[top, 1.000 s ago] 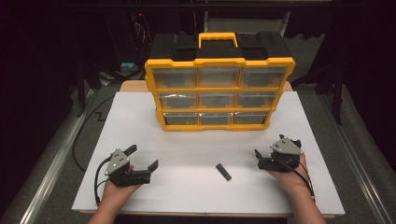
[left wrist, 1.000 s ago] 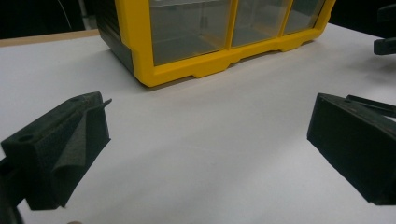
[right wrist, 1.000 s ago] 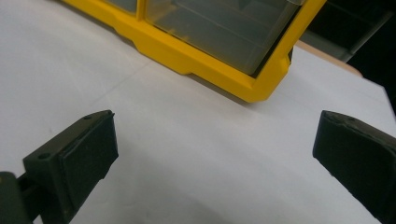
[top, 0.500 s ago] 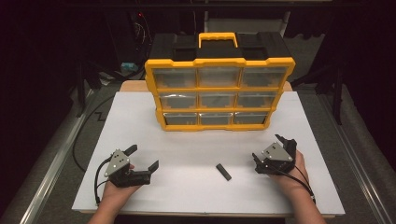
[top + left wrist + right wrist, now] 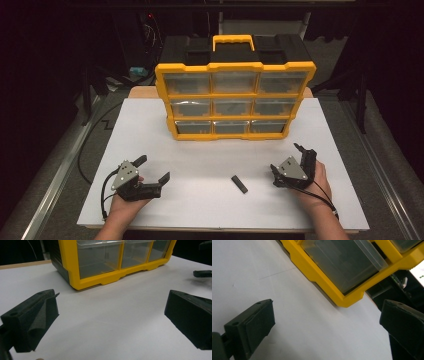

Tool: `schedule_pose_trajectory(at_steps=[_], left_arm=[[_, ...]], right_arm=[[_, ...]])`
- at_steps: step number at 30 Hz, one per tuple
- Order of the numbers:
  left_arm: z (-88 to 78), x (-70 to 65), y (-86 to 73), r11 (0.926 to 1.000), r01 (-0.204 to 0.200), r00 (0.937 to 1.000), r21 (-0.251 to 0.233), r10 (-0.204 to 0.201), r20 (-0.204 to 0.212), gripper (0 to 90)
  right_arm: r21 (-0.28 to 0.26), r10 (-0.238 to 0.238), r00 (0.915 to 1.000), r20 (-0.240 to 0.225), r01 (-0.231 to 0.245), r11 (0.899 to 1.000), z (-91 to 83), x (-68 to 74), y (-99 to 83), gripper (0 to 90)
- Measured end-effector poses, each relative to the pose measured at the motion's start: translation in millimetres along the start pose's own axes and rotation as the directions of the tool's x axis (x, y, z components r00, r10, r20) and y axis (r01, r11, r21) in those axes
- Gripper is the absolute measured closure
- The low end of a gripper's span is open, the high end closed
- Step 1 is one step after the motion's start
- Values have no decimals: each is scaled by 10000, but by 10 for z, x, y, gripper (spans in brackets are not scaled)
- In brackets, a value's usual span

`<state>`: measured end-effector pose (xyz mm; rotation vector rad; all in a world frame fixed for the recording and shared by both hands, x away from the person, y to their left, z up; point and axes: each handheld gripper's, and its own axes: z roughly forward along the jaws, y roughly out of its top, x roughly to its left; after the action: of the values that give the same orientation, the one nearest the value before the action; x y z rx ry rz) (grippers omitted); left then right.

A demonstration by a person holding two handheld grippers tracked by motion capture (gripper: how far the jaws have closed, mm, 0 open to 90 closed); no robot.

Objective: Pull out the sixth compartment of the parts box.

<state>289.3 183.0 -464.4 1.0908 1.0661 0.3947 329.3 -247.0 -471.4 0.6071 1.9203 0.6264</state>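
Note:
A yellow organizer case (image 5: 235,100) with clear drawers stands upright at the back of the white table (image 5: 210,150); its bottom drawers show in the left gripper view (image 5: 100,280) and in the right gripper view (image 5: 332,287). A small black bar (image 5: 239,184) lies flat on the table between my hands, seen far right in the left gripper view (image 5: 202,273). My left gripper (image 5: 153,168) rests near the front left, open and empty, jaws wide apart (image 5: 111,315). My right gripper (image 5: 286,158) sits right of the bar, tilted, open and empty (image 5: 327,327).
Metal rails (image 5: 55,180) run along both sides of the table, with dark floor beyond. A black cable (image 5: 95,135) trails off the left edge. Bare white surface lies between the case and the grippers.
My right gripper has shifted slightly left toward the black bar and tilted a little. The left gripper, the bar and the case have stayed put.

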Motion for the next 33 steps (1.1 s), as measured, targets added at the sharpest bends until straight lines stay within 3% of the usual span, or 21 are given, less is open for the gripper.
schedule_pose_trajectory(at_steps=[7,13,16,22,24,25,26,27,29,30,32,33], left_arm=[[6,-7,-15,9999,-54,10000,87,53,57,2],[7,-11,-19,9999,-57,10000,96,56,61,2],[8,-9,-20,9999,-76,10000,108,75,45,2],[8,-9,-25,9999,-119,9999,87,119,50,2],[5,-6,-27,9997,-185,9998,142,184,46,2],[5,-5,-30,9997,-193,9998,160,192,57,2],[5,-5,-30,9997,-193,9998,160,192,57,2],[6,-5,-32,9996,-218,9997,169,217,68,2],[6,-6,-35,9995,-242,9997,208,240,62,2],[6,-6,-35,9995,-242,9997,208,240,62,3],[1,-12,-36,9994,-273,9996,198,271,99,3],[1,-12,-36,9994,-273,9996,198,271,99,2]], right_arm=[[50,-1115,9929,423,1114,9938,-3,38,22,3],[170,-1663,9842,603,1656,9861,-15,62,45,4],[284,-2282,9708,741,2267,9736,-25,84,65,4],[465,-2841,9550,851,2810,9586,-38,114,88,4],[466,-3077,9470,923,3046,9513,-46,125,101,4],[572,-3318,9389,911,3277,9430,-56,134,121,5],[572,-3318,9389,911,3277,9430,-56,134,121,5],[617,-3475,9332,912,3430,9373,-60,141,129,5],[691,-3974,9123,989,3921,9173,-57,163,149,5],[691,-3974,9123,989,3921,9173,-57,163,149,5],[793,-4296,8975,997,4232,9025,-64,185,166,5],[793,-4296,8975,997,4232,9025,-64,185,166,5]])
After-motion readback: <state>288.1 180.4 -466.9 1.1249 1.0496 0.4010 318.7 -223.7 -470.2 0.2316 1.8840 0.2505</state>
